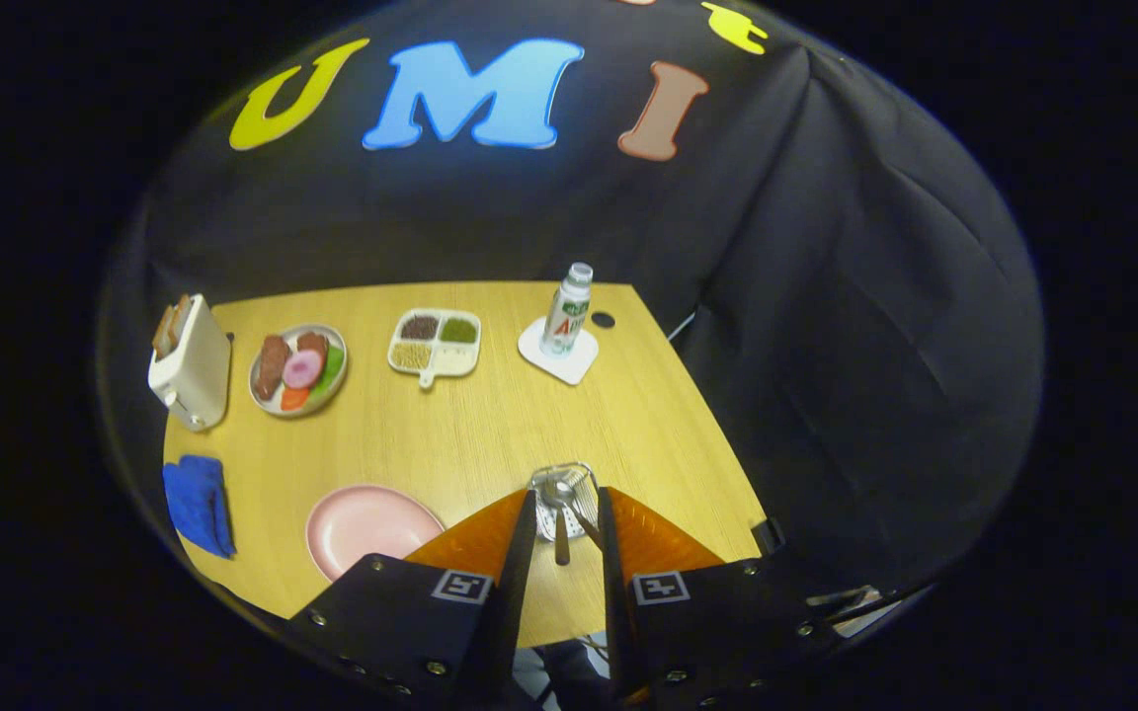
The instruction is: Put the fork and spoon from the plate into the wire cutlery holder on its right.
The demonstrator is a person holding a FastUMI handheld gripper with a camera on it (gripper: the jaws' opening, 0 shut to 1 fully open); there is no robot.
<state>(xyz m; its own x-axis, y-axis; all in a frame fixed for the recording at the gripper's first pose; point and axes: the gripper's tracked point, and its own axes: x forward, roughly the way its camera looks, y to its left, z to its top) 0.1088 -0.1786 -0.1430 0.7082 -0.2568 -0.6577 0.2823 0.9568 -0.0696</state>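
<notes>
The wire cutlery holder [565, 499], just right of the bare pink plate [371, 528], sits between our gripper [566, 499] fingers with cutlery [561, 523] apparently standing in it. The fingers look parted, grasping nothing. We'd lift away straight, keeping clear of the rim.
</notes>
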